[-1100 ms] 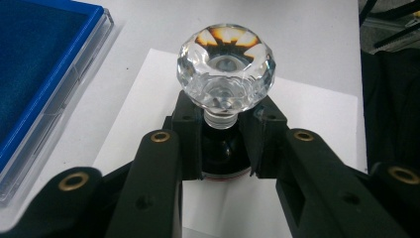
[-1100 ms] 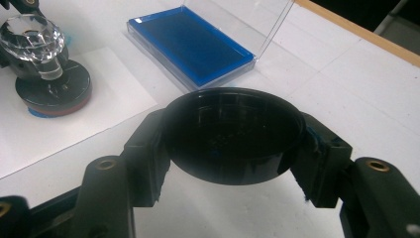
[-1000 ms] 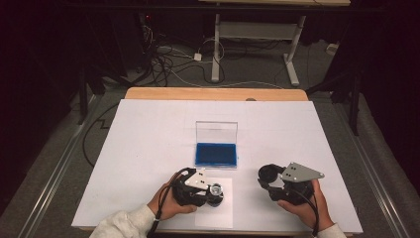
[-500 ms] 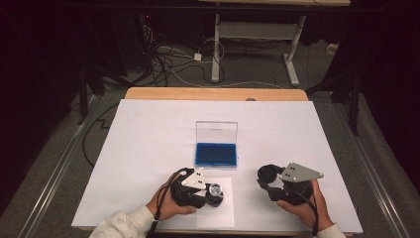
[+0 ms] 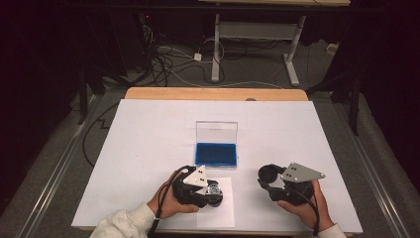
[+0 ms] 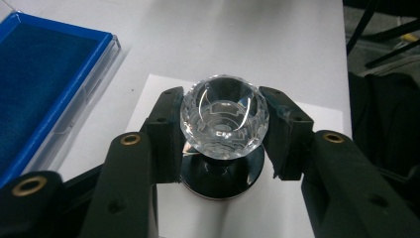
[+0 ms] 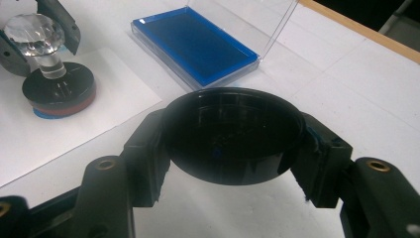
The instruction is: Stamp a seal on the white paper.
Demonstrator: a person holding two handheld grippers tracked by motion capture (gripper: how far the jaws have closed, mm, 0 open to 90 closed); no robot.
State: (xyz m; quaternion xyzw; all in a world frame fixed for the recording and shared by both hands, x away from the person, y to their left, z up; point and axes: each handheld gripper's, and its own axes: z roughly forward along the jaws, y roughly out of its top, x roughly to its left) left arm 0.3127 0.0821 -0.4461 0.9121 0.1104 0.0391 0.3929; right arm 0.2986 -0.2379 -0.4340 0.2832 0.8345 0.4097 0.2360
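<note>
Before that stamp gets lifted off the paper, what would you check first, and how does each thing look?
1. Left gripper clamped on the crystal knob of the stamp: ok, a pad on each side.
2. Stamp base flat on the paper sheet: ok, with blue showing at its bottom edge.
3. Right gripper holding the black cap: ok, held off to the side.
4. Ink pad case open, lid upright: ok.
5. Imprint on the paper complete: cannot tell, the base covers it.

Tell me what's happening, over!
Left gripper shut on crystal-knobbed stamp, pressed on paper. Right gripper holds black cap. Ink pad open. Nothing blocking.
</note>
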